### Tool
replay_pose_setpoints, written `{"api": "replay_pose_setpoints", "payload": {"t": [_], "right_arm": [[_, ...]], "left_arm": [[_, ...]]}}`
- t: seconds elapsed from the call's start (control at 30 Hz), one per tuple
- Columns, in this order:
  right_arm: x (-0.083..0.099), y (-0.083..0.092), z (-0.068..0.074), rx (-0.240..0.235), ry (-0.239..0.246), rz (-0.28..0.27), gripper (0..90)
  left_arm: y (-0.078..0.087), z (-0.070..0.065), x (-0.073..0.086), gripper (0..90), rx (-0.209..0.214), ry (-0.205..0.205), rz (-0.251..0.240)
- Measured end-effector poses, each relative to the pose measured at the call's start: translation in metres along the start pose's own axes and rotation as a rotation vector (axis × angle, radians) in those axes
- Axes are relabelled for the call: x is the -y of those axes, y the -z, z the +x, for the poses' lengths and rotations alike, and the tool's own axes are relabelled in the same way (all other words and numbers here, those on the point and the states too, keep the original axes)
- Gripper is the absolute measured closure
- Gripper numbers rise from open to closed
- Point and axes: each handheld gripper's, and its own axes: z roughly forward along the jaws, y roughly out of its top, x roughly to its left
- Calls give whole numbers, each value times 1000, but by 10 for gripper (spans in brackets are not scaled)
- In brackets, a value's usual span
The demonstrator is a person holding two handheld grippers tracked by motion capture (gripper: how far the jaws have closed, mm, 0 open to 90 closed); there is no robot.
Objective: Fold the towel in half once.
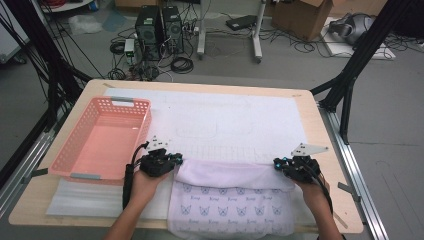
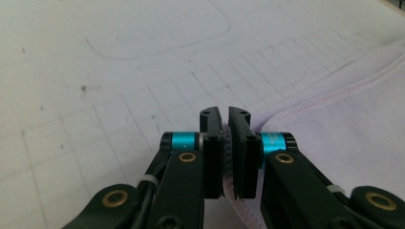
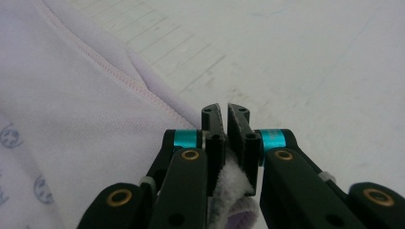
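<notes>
Two pairs of black jaws, each clenched on a corner of the pale lilac towel (image 1: 232,192). In the left gripper view, stitched hem pinched between the pads of the left gripper (image 2: 224,143), cloth running off to the right over the white gridded mat (image 2: 95,95). In the right gripper view, a fluffy fold nipped by the right gripper (image 3: 228,143), hem trailing away to the upper left. From the high view: left gripper (image 1: 176,161) at the folded edge's left end, right gripper (image 1: 276,163) at its right end, a hand behind each. Towel lay at the near edge of the table (image 1: 320,150), far part doubled back, butterfly print showing on the near part. Pink basket (image 1: 100,137) just left of the left gripper, on the mat's left side.
</notes>
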Motion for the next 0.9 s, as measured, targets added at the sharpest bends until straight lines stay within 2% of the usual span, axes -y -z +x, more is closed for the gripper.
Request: {"api": "replay_pose_setpoints", "payload": {"t": [0.2, 0.23, 0.27, 0.33, 0.4, 0.47, 0.53, 0.63, 0.73, 0.77, 0.83, 0.87, 0.9], "right_arm": [[-16, -8, -16, 56, -19, -44, 854], [-19, -10, -18, 59, -25, -50, 854], [-23, -12, -20, 68, -22, -56, 854], [-31, -17, -25, 85, -15, -58, 854], [-41, -22, -31, 94, -18, -57, 853], [-49, -28, -38, 102, -22, -56, 853], [-56, -35, -43, 109, -22, -46, 852], [-65, -44, -50, 116, -28, -31, 852], [-70, -54, -53, 120, -30, -28, 851], [-71, -58, -53, 121, -30, -14, 850], [-70, -64, -52, 127, -28, 16, 813], [-69, -66, -52, 129, -38, 20, 737], [-69, -66, -52, 132, -62, 15, 639]], "left_arm": [[-17, 11, -27, 846, -33, 9, -15], [-17, 11, -27, 846, -33, 9, -15], [-24, 18, -36, 846, -49, 19, -24], [-27, 21, -39, 846, -53, 27, -38], [-39, 31, -49, 845, -75, 37, -41], [-45, 36, -53, 845, -85, 63, -56], [-50, 42, -57, 845, -94, 66, -54], [-55, 50, -57, 845, -97, 105, -89], [-62, 55, -52, 837, -104, 124, -61], [-63, 55, -51, 814, -107, 128, -56], [-61, 56, -51, 639, -98, 145, -59], [-58, 56, -53, 578, -91, 144, -73], [-55, 56, -54, 554, -86, 138, -88]]}}
